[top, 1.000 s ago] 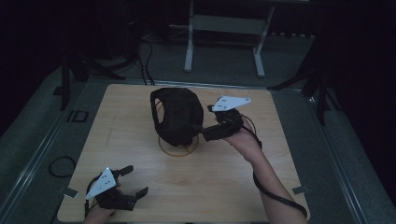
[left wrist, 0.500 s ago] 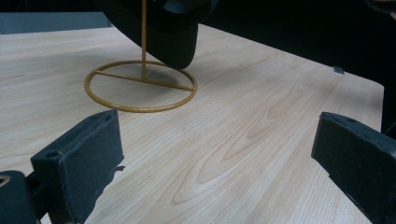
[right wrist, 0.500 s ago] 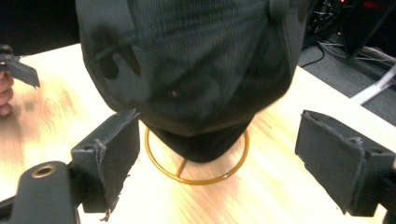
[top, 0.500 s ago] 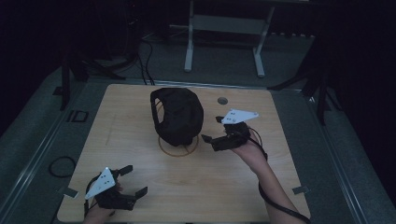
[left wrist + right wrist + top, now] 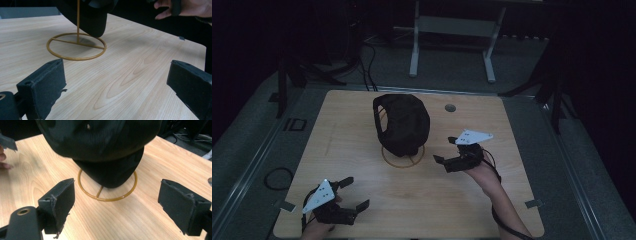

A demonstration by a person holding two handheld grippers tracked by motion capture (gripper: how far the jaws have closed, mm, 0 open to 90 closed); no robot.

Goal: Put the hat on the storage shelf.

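- Pale wood surface (image 5: 362, 150), large, mostly bare; small round hole (image 5: 450, 107) near far edge
- Black cap (image 5: 404, 122) hung on a gold wire stand (image 5: 403, 156), at centre of surface, slightly toward far side; brim pointing down, reaching close to the stand's ring base
- Stand: thin upright rod rising from a ring with a crossbar, ring flat on the wood; judged light and easy to tip if the cap is dragged sideways
- Cap judged soft fabric, light, limp in the crown, stiffer at the brim; not fragile, not slippery against padded tongs
- Best hold judged at the brim or lower rim edge, where one firm layer can be pinched; lift upward off the rod, not outward
- Right tongs (image 5: 452, 161) just right of the stand base, pointed at the cap, spread wide, holding nothing, clear of the cap
- Left tongs (image 5: 352, 192) near front left corner, well apart from cap, spread wide, empty, low over the wood
- Left option: steady the ring while right lifts
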